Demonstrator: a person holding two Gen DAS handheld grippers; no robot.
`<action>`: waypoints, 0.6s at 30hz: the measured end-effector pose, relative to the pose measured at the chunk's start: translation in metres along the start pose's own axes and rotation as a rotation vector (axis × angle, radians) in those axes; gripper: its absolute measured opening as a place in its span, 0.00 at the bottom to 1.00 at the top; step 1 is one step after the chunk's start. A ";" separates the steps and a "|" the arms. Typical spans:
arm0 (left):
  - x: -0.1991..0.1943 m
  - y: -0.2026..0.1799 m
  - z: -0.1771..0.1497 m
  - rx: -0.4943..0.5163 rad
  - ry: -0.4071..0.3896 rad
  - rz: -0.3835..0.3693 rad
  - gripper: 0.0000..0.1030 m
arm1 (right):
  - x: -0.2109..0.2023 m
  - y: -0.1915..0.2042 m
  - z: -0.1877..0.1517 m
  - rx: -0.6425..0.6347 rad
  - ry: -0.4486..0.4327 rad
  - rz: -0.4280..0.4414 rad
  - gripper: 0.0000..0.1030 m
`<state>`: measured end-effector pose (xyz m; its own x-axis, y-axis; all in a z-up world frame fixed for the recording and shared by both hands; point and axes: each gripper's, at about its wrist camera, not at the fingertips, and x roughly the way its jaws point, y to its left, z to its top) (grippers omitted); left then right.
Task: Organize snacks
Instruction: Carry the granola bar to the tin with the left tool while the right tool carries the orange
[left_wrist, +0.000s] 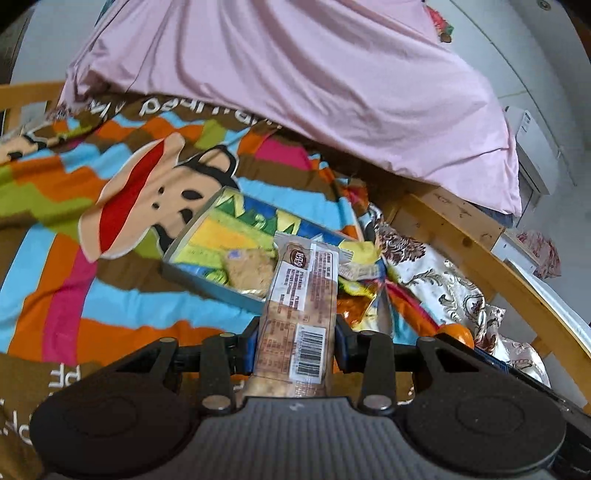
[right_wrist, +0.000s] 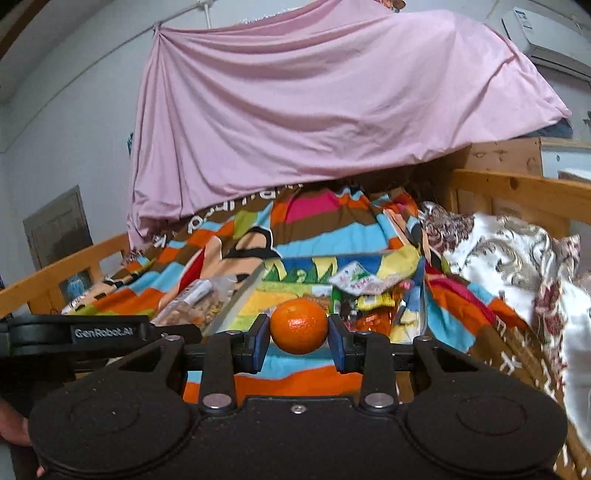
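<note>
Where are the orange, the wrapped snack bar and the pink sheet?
orange (right_wrist: 299, 326), right wrist view, middle of its peel.
wrapped snack bar (left_wrist: 299, 302), left wrist view, wrapper's middle.
pink sheet (right_wrist: 314, 110), right wrist view, centre folds.

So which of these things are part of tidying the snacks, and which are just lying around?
Part of the job:
- left tongs shut on the biscuit packet
- right tongs shut on the orange
- colourful box
- loose snack packets

Lying about:
- pink sheet
- striped cartoon blanket
- floral quilt
- wooden bed rail
</note>
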<state>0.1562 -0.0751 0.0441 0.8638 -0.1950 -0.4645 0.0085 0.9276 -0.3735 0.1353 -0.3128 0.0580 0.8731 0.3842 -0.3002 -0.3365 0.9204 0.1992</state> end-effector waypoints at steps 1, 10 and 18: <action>0.002 -0.005 0.003 0.005 -0.004 0.002 0.40 | 0.002 -0.002 0.003 -0.014 -0.005 0.002 0.35; 0.033 -0.035 0.023 0.070 -0.048 0.014 0.40 | 0.035 -0.031 0.018 -0.082 -0.036 -0.014 0.35; 0.082 -0.049 0.039 0.127 -0.041 0.032 0.40 | 0.081 -0.046 0.012 -0.103 -0.046 -0.008 0.35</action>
<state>0.2459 -0.1245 0.0555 0.8844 -0.1537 -0.4407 0.0421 0.9666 -0.2527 0.2258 -0.3246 0.0359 0.8902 0.3756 -0.2578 -0.3622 0.9268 0.0994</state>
